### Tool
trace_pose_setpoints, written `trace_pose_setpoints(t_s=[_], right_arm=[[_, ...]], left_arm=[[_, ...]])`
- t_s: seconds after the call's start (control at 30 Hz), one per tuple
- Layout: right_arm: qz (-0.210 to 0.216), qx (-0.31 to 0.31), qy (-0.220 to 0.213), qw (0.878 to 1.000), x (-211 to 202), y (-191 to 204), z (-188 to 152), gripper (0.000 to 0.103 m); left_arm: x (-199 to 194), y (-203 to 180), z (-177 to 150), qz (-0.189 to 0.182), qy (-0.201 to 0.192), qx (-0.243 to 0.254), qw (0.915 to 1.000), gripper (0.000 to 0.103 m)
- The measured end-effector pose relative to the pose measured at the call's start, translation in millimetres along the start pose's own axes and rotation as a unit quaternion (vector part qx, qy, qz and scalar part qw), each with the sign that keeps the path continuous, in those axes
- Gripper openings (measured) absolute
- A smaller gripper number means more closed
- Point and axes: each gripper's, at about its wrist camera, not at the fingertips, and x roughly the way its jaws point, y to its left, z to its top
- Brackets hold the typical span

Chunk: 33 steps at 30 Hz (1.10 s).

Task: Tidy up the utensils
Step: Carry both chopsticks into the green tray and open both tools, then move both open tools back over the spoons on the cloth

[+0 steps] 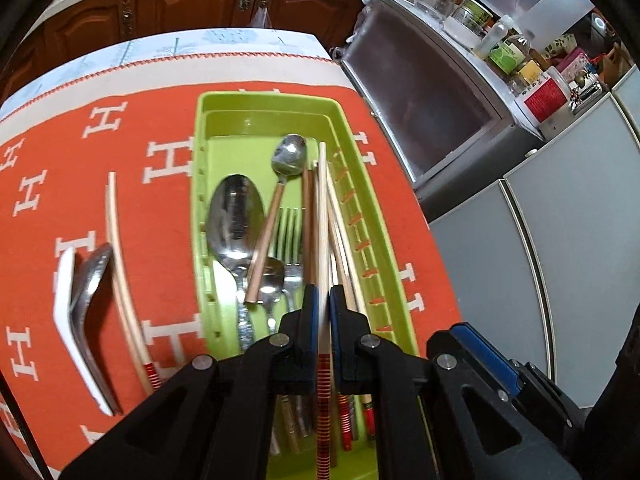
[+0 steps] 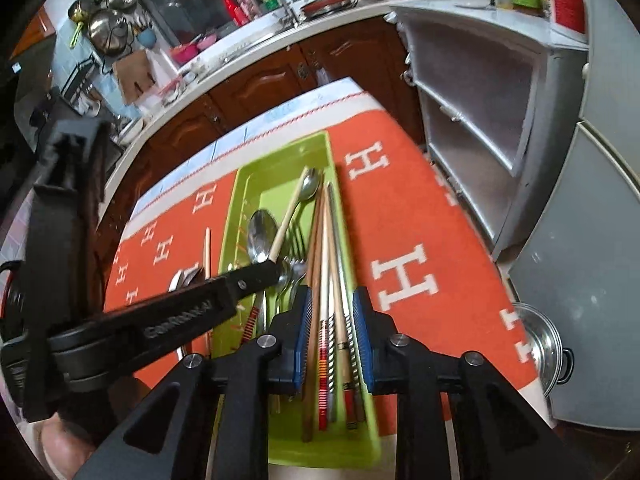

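A green utensil tray [image 1: 208, 128] lies on the orange cloth and holds spoons [image 1: 236, 216], a fork [image 1: 289, 232] and several chopsticks [image 1: 340, 232]. My left gripper [image 1: 323, 300] is shut on a pale chopstick [image 1: 322, 220] with a red striped end, held over the tray's right side. In the right wrist view my right gripper [image 2: 332, 300] is open above the chopsticks [image 2: 326, 240] in the tray [image 2: 248, 176], holding nothing. The left gripper's body [image 2: 224, 292] crosses that view from the left. Outside the tray lie one chopstick [image 1: 116, 256], a white spoon [image 1: 66, 300] and a metal spoon [image 1: 90, 288].
The orange cloth with white H letters [image 1: 120, 152] covers the table. Grey cabinets [image 1: 560, 220] and a shelf unit [image 2: 480, 100] stand to the right. A steel pot lid [image 2: 538, 344] sits at the table's right edge. Wooden kitchen cabinets [image 1: 192, 4] run behind.
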Motion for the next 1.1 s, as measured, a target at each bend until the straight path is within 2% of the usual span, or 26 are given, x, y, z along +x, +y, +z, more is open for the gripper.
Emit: trace_pose_setpoints(t_s=[0.07, 0.17, 0.3, 0.57, 0.63, 0.7, 0.93, 1.1], right_arm=[[-0.002, 0.008, -0.004, 1.000, -3, -4, 1, 0.021], [-0.005, 0.015, -0.003, 1.000, -5, -11, -1, 0.021], [-0.005, 0.019, -0.007, 1.000, -14, -18, -9, 0.021], [0.004, 0.007, -0.009, 1.000, -21, -10, -18, 0.021], [0.009, 0.000, -0.010, 1.000, -22, -4, -21, 0.021], [0.012, -0.007, -0.008, 1.000, -24, 1, -23, 0.021], [0.030, -0.041, -0.002, 0.999, -28, 29, -31, 0.021], [0.044, -0.070, 0.007, 0.997, -29, 57, -40, 0.021]], left_arm=[[5, -3, 0, -0.004, 0.006, -0.001, 1.0000, 0.004], [9, -4, -4, -0.002, 0.018, -0.002, 0.9998, 0.017], [1, -2, -10, -0.004, 0.021, 0.010, 0.9997, 0.018], [-38, 8, -22, 0.020, -0.002, 0.053, 0.9984, 0.028], [-48, 14, -26, 0.030, -0.012, 0.060, 0.9977, 0.037], [-60, 24, -31, 0.041, -0.025, 0.063, 0.9969, 0.042], [-98, 72, -45, 0.096, -0.059, 0.062, 0.9917, 0.044], [-112, 111, -54, 0.114, -0.065, 0.037, 0.9906, 0.045]])
